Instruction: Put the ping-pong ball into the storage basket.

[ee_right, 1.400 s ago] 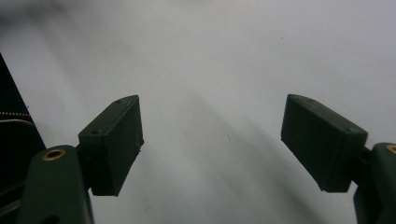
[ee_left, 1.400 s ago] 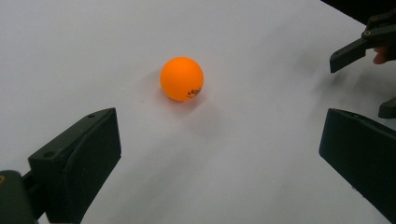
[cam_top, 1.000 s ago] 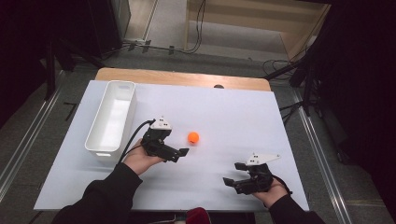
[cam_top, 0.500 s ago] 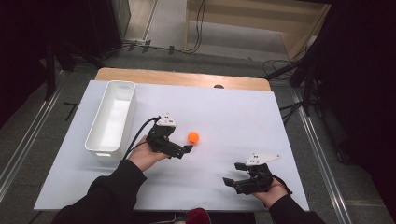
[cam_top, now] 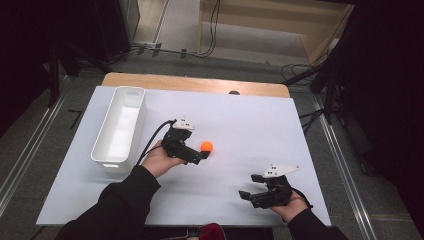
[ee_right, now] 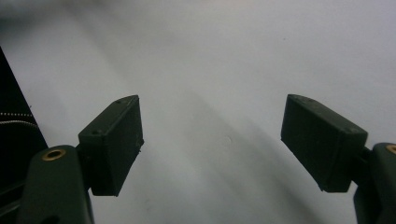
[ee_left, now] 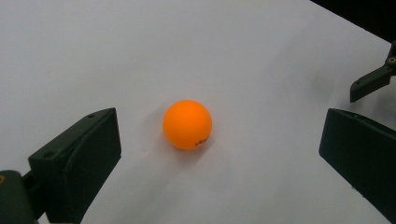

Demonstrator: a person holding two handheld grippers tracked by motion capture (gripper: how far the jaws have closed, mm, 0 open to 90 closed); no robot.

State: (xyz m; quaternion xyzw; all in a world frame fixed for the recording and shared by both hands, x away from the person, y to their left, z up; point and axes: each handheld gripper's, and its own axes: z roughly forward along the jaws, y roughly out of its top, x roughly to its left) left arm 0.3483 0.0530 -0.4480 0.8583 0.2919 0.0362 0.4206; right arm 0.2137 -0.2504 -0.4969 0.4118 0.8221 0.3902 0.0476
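High view showed the left claw had advanced to the orange ball, jaws spread wide and gripping nothing; grasp seemed imminent. Ball sat mid-tabletop, with the right claw, agape, at its five o'clock.

orange ball: tiny dark print low on its right side, way too small to read
everything else: no text, labels or numbers anywhere I can make out
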